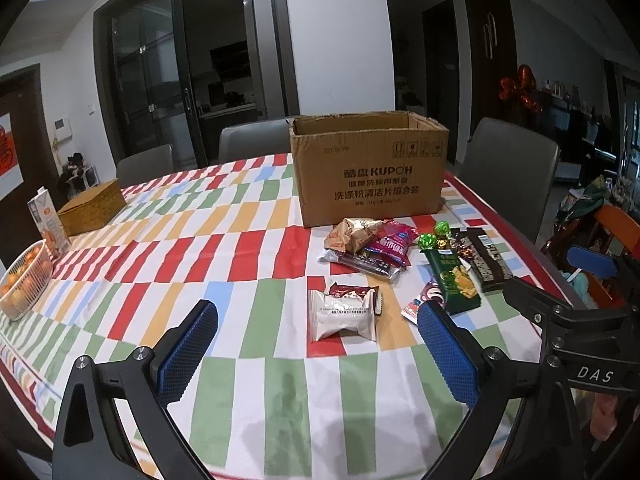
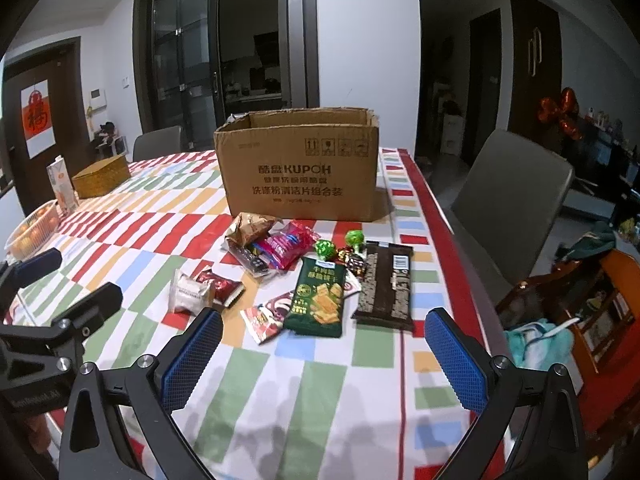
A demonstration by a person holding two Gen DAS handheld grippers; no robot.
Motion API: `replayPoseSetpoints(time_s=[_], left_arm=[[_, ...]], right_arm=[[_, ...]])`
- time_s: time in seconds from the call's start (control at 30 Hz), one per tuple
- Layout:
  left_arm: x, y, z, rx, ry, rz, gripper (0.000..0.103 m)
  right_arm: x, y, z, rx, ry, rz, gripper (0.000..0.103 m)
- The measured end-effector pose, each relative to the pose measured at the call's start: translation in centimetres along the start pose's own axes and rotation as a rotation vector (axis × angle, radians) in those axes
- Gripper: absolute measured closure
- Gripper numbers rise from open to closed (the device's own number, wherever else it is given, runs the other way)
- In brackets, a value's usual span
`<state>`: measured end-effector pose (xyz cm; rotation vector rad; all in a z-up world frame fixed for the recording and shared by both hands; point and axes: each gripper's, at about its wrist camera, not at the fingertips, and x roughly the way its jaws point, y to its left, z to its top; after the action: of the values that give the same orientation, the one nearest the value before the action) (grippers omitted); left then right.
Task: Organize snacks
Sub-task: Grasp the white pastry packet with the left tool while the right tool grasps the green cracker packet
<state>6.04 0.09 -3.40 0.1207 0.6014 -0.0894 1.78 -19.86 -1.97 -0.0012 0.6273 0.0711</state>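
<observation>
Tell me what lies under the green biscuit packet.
Under the green biscuit packet a red-and-white packet pokes out at its left edge on the tablecloth. How far it reaches underneath, and anything else there, is covered.

A cardboard box (image 2: pixel 298 168) on the table carries the brand "KUPOH" in bold letters beside Chinese characters, with further Chinese lines below (too soft to read surely) and a row of handling symbols near its top right. In the left wrist view, a black bracket (image 1: pixel 592 372) at the right edge reads "DAS". A red poster (image 2: pixel 37 118) on the far door bears one large Chinese character.
</observation>
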Motion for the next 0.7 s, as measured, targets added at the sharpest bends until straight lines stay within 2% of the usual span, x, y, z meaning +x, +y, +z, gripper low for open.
replayPoseSetpoints(time_s=[0.7], left_arm=[[9.9, -0.1, -0.7, -0.011, 0.194, -0.09, 0.013]], right_arm=[[9.3, -0.3, 0.6, 0.011, 0.145, 0.049, 0.026]])
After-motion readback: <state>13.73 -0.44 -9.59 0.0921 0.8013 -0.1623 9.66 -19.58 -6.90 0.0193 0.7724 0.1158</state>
